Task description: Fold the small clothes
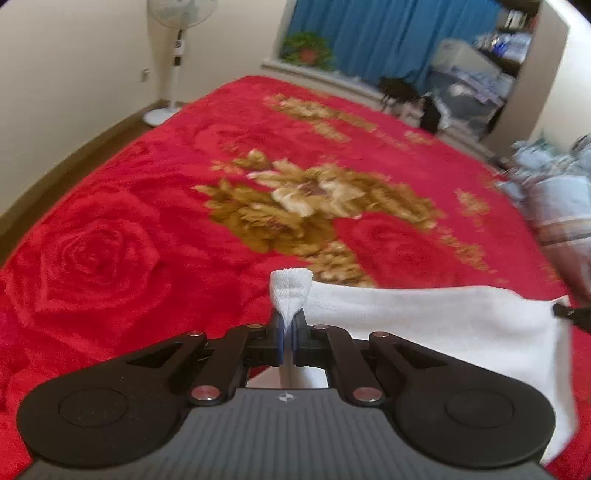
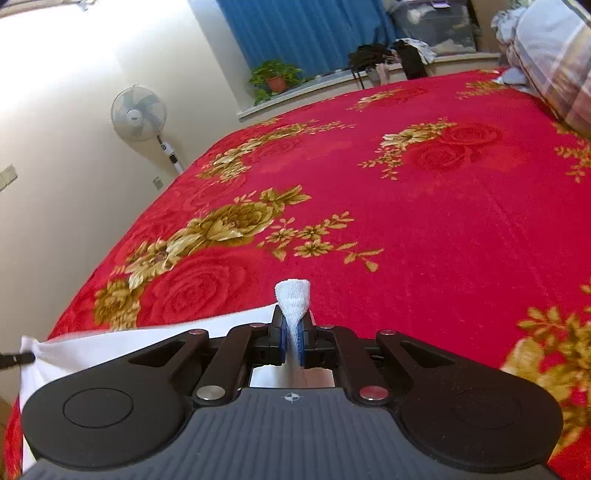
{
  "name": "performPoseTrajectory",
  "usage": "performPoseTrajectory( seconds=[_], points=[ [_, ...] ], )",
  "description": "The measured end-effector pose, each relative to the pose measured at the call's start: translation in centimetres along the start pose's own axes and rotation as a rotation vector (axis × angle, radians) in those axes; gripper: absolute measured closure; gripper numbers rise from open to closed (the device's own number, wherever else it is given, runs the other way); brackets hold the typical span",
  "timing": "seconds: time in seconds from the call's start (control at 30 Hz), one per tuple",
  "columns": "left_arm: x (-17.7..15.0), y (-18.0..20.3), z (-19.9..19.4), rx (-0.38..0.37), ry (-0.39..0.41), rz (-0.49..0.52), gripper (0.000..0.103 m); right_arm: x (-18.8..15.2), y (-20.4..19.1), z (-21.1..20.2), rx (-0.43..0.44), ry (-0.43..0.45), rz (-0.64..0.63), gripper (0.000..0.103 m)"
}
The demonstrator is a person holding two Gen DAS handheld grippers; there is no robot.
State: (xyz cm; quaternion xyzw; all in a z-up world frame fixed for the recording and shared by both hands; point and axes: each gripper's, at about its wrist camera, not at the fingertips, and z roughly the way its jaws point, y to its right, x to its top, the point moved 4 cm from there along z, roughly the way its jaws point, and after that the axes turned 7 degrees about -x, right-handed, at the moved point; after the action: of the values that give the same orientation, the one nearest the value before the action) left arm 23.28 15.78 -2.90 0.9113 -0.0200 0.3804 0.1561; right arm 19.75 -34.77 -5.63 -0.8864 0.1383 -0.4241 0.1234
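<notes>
Left to right: my left hand-held gripper is clamped on one corner of the white cloth, a puckered tuft of fabric standing up above its closed blue pads. From that corner the cloth runs taut to the right, lifted above the red floral bedspread, with its lower part hanging down beneath both tools. My right hand-held gripper is likewise clamped on the opposite corner, a similar tuft protruding past its pads; in the right wrist view the cloth stretches away to the left, where the tip of the other tool pinches it at the frame edge. Background: a pedestal fan by the wall, a potted plant on the sill before blue curtains, and a striped pillow at far right.
</notes>
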Motion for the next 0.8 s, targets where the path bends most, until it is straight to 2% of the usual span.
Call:
performPoseTrajectory(
  seconds=[0.1, 0.17, 0.27, 0.33, 0.4, 0.47, 0.53, 0.63, 0.7, 0.8],
  points=[
    [-0.1, 0.3, 1.8, 0.049, -0.053, 0.005, 0.099, -0.3, -0.2, 2.2, -0.038, -0.032, -0.006, 0.098],
    [0.0, 0.1, 2.0, 0.067, -0.044, -0.012, 0.099, -0.6, -0.3, 3.3, -0.056, -0.043, -0.004, 0.098],
    [0.4, -0.1, 1.7, 0.068, 0.007, -0.029, 0.099, -0.2, -0.4, 3.6, -0.044, -0.004, 0.012, 0.098],
    [0.0, -0.3, 2.3, 0.087, -0.038, -0.025, 0.095, -0.1, -0.7, 4.2, -0.058, -0.001, -0.005, 0.097],
    [-0.8, -0.7, 2.8, 0.054, -0.112, -0.047, 0.089, -0.5, -0.4, 4.9, -0.094, -0.048, -0.004, 0.088],
    [-1.4, -1.0, 2.2, 0.048, -0.133, -0.063, 0.088, -0.7, 0.0, 4.8, -0.111, -0.086, 0.005, 0.087],
    [-1.9, -1.4, 1.2, 0.007, -0.147, -0.086, 0.087, -0.8, -0.3, 3.4, -0.098, -0.094, -0.023, 0.087],
    [-3.4, -1.8, -0.6, -0.095, -0.198, -0.140, 0.083, -1.5, -0.5, 0.9, -0.064, -0.136, -0.040, 0.084],
    [-4.9, -1.6, -1.9, -0.138, -0.252, -0.136, 0.080, -2.5, -0.5, -0.6, -0.053, -0.191, -0.053, 0.078],
    [-7.6, -1.2, -3.6, -0.189, -0.319, -0.111, 0.080, -4.7, -0.2, -2.6, -0.055, -0.266, -0.085, 0.078]
  ],
)
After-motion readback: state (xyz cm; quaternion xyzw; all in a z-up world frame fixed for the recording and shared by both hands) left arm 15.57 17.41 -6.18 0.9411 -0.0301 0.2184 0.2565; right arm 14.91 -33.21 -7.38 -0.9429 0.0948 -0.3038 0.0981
